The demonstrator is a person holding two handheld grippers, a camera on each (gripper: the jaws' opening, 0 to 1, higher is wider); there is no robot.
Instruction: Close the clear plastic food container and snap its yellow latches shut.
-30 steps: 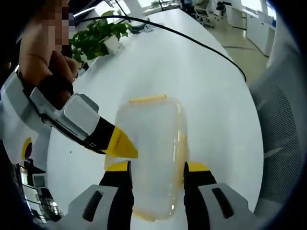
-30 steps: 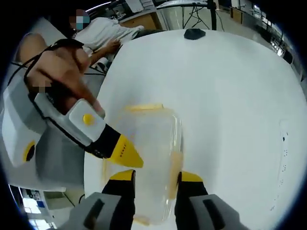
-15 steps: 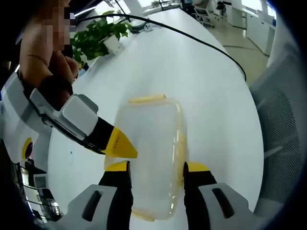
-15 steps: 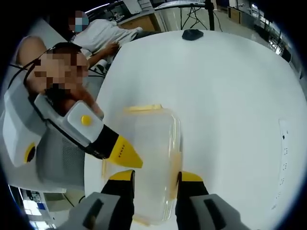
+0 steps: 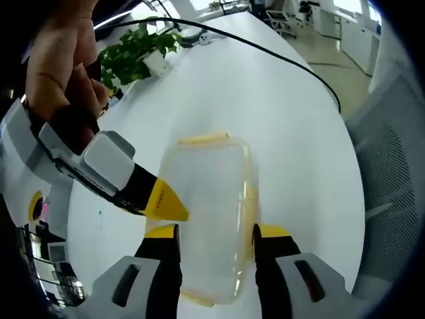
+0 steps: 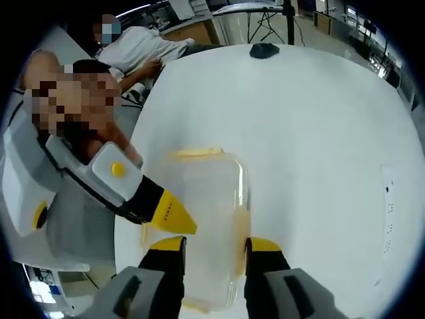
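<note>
The clear container (image 5: 209, 212) sits low in the middle of the frame on the white table (image 5: 279, 113), lid on, seemingly empty. Both grippers' jaws are spread, straddling it, not squeezing.

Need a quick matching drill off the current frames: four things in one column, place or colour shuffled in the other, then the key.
Things:
1. container
2. potted plant
3. black cable
4. dark object

Descriptions:
A. green leaves, far table edge in the left gripper view
B. small, far end of the table in the right gripper view
C. clear with yellow latches, between the jaws
D. thin line curving across the white table

Pairs: 1-C, 2-A, 3-D, 4-B
</note>
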